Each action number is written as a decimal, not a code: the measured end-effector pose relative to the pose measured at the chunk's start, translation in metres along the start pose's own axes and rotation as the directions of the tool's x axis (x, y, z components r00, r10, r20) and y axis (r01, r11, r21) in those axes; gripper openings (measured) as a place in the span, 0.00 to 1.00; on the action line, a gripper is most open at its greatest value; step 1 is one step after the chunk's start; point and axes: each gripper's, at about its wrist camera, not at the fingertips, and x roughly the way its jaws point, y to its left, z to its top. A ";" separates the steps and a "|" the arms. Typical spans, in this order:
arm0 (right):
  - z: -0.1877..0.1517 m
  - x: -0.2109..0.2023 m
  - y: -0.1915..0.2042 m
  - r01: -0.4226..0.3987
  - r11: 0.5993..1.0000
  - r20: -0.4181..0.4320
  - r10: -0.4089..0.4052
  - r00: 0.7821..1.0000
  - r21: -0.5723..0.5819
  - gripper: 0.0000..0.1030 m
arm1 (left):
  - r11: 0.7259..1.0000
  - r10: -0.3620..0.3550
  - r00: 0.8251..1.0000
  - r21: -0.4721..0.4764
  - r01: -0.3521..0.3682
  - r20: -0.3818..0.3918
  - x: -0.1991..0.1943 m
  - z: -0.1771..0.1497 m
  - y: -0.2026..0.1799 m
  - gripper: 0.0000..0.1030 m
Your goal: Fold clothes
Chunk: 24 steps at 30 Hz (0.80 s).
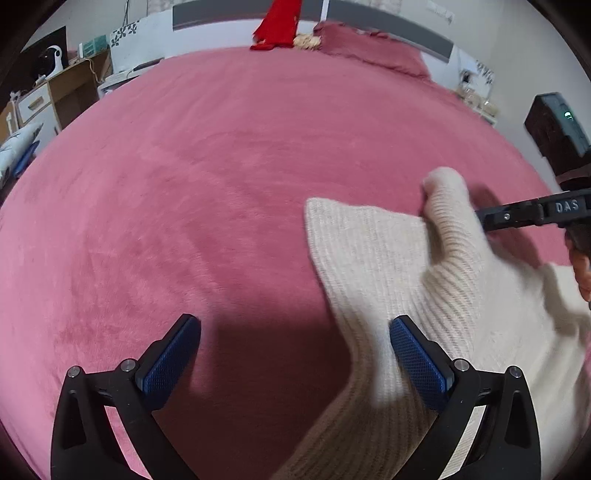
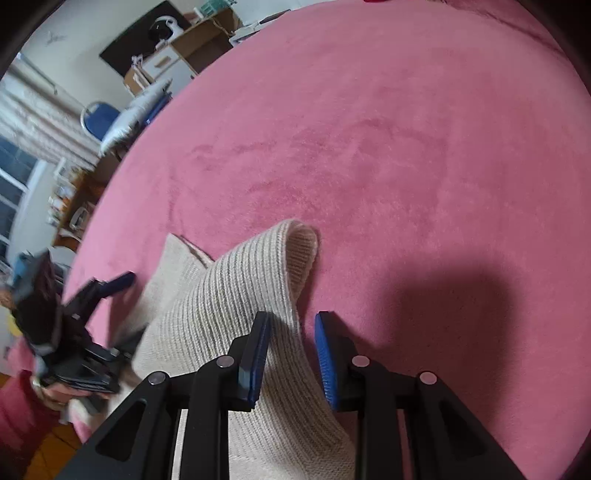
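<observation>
A cream ribbed knit sweater point(image 1: 388, 266) lies on the pink bed cover point(image 1: 221, 184) at the near right. My left gripper point(image 1: 295, 354) is open and empty, its right finger point(image 1: 421, 362) over the sweater's edge. In the right wrist view my right gripper point(image 2: 291, 350) stands with its jaws part-way apart around a raised ribbed sleeve point(image 2: 258, 280); the cloth runs between the pads, which do not look pressed on it. The right gripper also shows in the left wrist view point(image 1: 476, 218), beside the raised sleeve end point(image 1: 447, 195).
The pink bed cover point(image 2: 406, 147) stretches far and left. A red garment point(image 1: 277, 26) and a pink pillow point(image 1: 369, 44) lie at the headboard. Drawers and a cardboard box point(image 1: 62, 92) stand left of the bed. My left gripper shows at the left point(image 2: 122, 280).
</observation>
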 end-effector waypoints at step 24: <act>0.009 -0.086 -0.017 -0.005 0.987 0.281 -0.041 0.959 0.160 0.00 | 0.981 -0.130 0.990 -0.150 0.122 -0.046 0.014 0.063 0.039 0.06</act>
